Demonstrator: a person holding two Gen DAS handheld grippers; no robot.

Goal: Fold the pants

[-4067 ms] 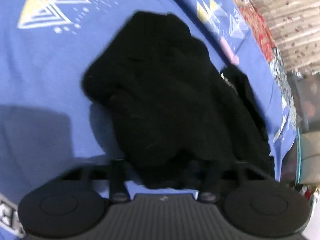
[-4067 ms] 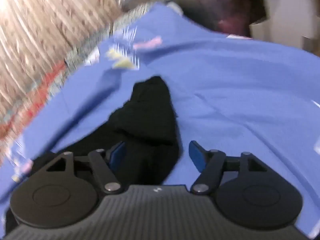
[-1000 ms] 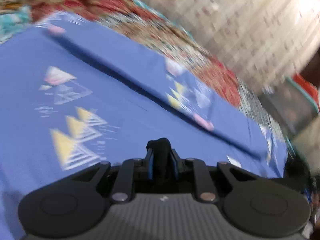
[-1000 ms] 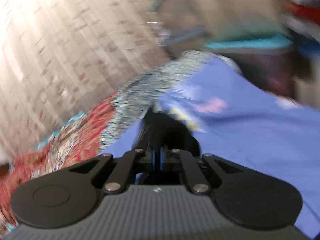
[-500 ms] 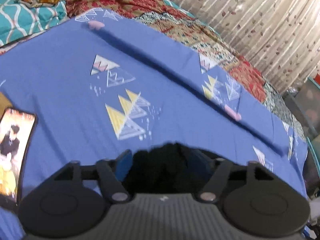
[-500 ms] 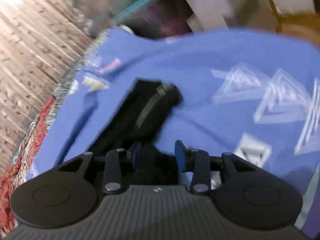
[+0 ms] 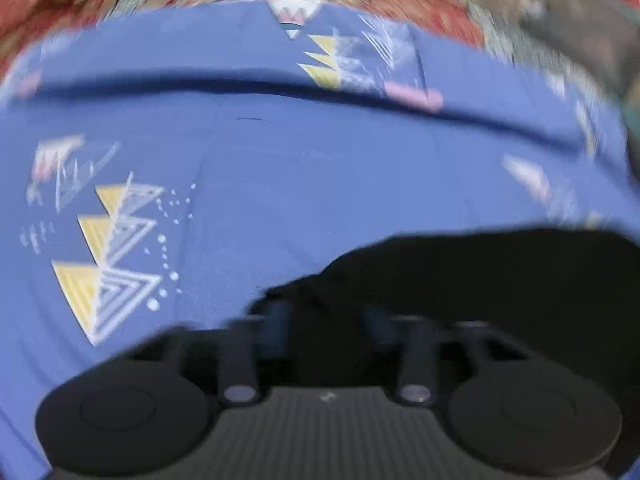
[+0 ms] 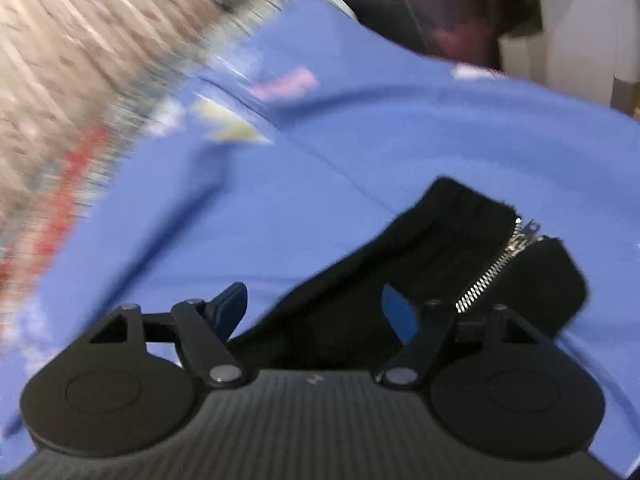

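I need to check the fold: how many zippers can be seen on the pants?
1. The zipper lies open at the pants' far end, right wrist view. Others may be hidden.

One pair of black pants (image 8: 460, 256) on the bed, seen from both wrist views (image 7: 480, 280). One metal zipper (image 8: 496, 264) on them, partly open. One blue bedsheet (image 7: 300, 200) under everything, with one long crease line running across it. Yellow triangle prints (image 7: 100, 252): three stacked in the near cluster, a second smaller cluster farther back, too blurred to count. Two grippers: the left gripper (image 7: 324, 324) and the right gripper (image 8: 312, 308), two fingers each. One patterned red bedspread (image 7: 60, 4) beyond the sheet. One white plastic container (image 8: 584, 28) off the bed's far corner.
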